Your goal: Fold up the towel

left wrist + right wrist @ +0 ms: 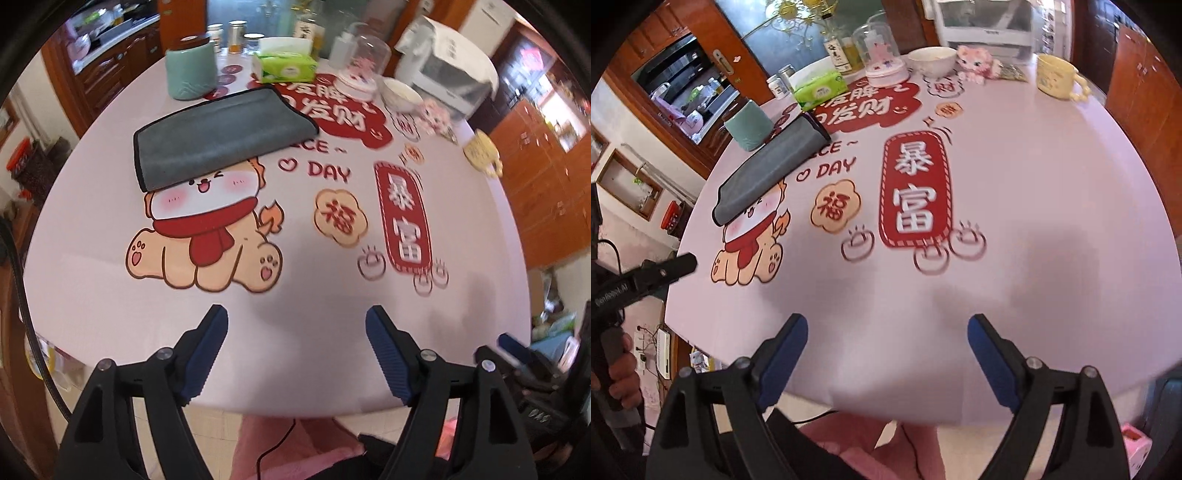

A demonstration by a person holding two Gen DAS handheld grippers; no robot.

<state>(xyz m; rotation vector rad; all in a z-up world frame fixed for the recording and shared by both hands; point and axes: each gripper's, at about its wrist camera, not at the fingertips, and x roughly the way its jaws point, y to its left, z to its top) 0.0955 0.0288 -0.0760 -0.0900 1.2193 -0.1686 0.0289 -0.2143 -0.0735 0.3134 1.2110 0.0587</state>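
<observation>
A grey towel [218, 138] with a dark edge lies folded flat on the pink round table [295, 288], over the head of a printed cartoon dog. It also shows in the right wrist view [768, 171] at the left. My left gripper [297, 325] is open and empty, held near the table's front edge, well short of the towel. My right gripper [888, 332] is open and empty near the front edge, to the right of the towel. The left gripper shows in the right wrist view [665, 271] at the far left.
Behind the towel stand a green jar [190, 70], a tissue box [284, 62], a white bowl [400, 94] and a domed dish [360, 79]. A yellow mug [1058, 75] sits at the far right. Wooden cabinets surround the table.
</observation>
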